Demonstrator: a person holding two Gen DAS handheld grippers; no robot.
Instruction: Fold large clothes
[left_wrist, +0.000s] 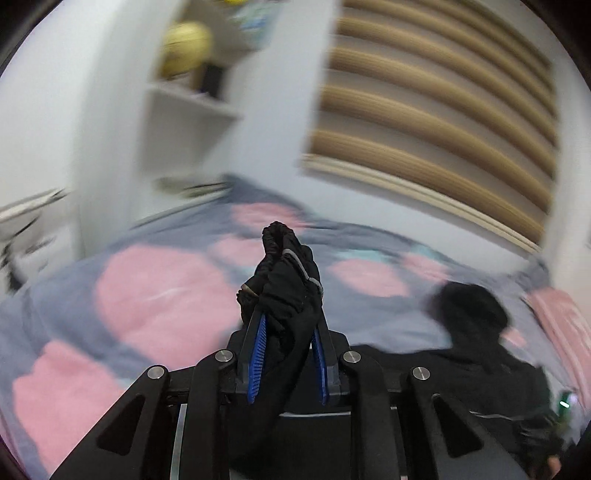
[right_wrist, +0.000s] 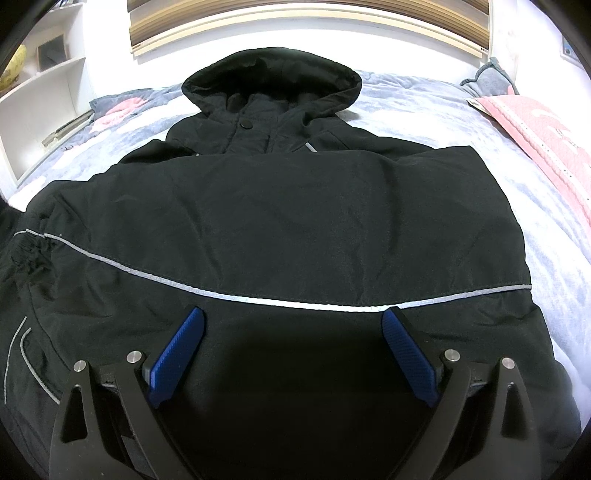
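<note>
A black hooded jacket (right_wrist: 288, 206) with a grey reflective stripe (right_wrist: 295, 301) lies on the bed, hood (right_wrist: 271, 79) toward the headboard, its upper part folded across the body. My right gripper (right_wrist: 293, 321) is open and empty, its blue pads just above the jacket's lower part. In the blurred left wrist view my left gripper (left_wrist: 286, 291) is shut on a bunched end of the jacket (left_wrist: 284, 273), likely a sleeve cuff, held up above the bed. The jacket body (left_wrist: 480, 350) lies to its right.
The bed has a grey quilt with pink patches (left_wrist: 159, 295). A pink blanket (right_wrist: 546, 140) lies at the right edge. A slatted wooden headboard (left_wrist: 443, 110) is at the back. White shelves (right_wrist: 44, 85) holding a yellow object (left_wrist: 186, 48) stand at the left.
</note>
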